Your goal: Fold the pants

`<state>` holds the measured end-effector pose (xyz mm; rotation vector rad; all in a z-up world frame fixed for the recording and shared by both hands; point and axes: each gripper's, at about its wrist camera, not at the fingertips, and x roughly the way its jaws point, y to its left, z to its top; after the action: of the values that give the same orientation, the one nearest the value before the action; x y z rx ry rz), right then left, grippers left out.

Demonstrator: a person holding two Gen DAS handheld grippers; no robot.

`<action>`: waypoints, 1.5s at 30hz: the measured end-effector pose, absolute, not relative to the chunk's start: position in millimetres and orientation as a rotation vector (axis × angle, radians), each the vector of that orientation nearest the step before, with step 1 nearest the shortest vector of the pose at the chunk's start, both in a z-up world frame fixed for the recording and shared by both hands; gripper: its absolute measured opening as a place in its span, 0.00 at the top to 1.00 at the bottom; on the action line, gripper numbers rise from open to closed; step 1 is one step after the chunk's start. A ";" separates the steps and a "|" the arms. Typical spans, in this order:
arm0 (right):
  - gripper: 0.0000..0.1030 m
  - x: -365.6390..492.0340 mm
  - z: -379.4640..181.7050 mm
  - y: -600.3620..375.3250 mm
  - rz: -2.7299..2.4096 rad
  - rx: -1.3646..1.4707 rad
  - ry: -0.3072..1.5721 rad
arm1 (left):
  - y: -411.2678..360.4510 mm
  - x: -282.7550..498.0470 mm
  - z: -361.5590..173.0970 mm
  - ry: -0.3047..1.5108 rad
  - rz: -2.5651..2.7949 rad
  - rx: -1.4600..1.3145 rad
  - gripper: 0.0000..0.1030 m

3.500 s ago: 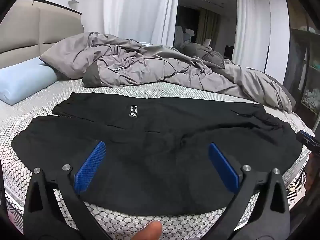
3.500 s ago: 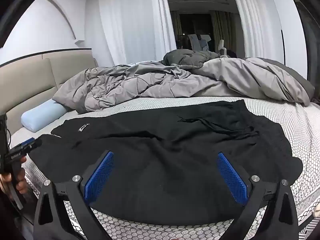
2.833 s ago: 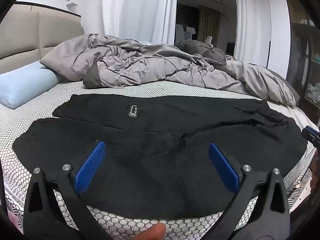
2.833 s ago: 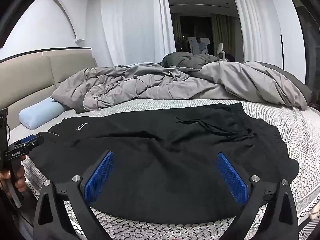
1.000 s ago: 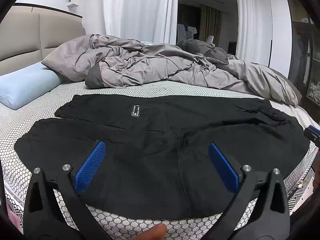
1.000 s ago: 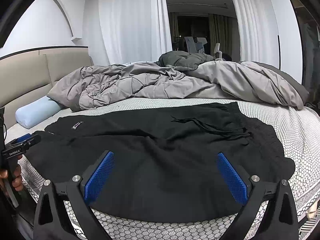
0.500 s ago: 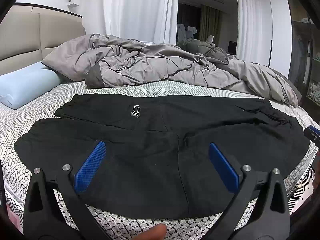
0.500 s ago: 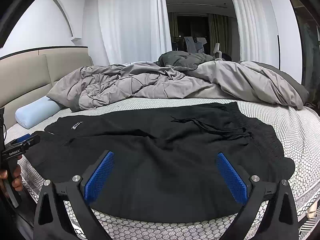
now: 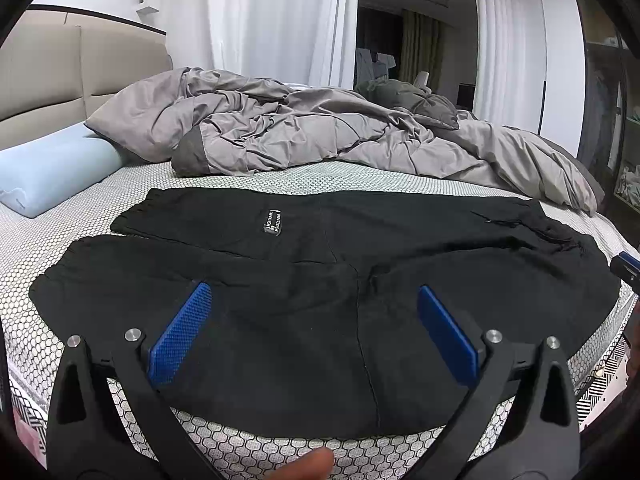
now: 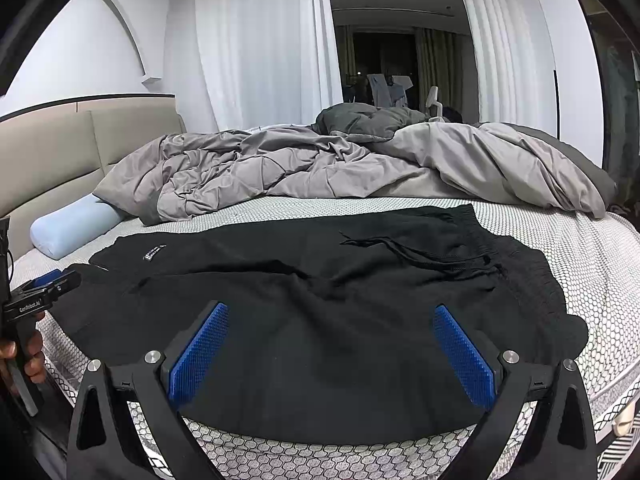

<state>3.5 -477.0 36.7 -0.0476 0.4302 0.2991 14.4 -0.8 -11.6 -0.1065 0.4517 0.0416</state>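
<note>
Black pants (image 9: pixel 320 264) lie spread flat across the near part of the bed, leg cuffs at the left, waistband with drawstring (image 10: pixel 420 256) at the right. A small label (image 9: pixel 272 222) shows on the far leg. My left gripper (image 9: pixel 314 312) is open and empty, hovering over the near leg. My right gripper (image 10: pixel 330 332) is open and empty, over the pants nearer the waistband. The left gripper also shows at the left edge of the right wrist view (image 10: pixel 40 292). The right gripper's tip shows at the right edge of the left wrist view (image 9: pixel 626 266).
A rumpled grey duvet (image 9: pixel 320 136) lies across the far half of the bed. A light blue pillow (image 9: pixel 52 168) rests by the beige headboard (image 9: pixel 60 76) at the left. The patterned mattress edge (image 9: pixel 280 444) runs just below the pants. White curtains hang behind.
Both grippers have drifted only slightly; the view has shifted a little. The pants lie as before and both jaws stay open.
</note>
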 end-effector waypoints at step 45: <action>0.00 35.7 27.2 -548.2 0.191 0.162 0.609 | 265.7 10.6 -56.2 0.607 0.400 -0.705 0.98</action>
<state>35.7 -548.2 27.2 0.1621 0.6093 0.1914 10.6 265.7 -56.2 -0.7054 0.6066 0.3997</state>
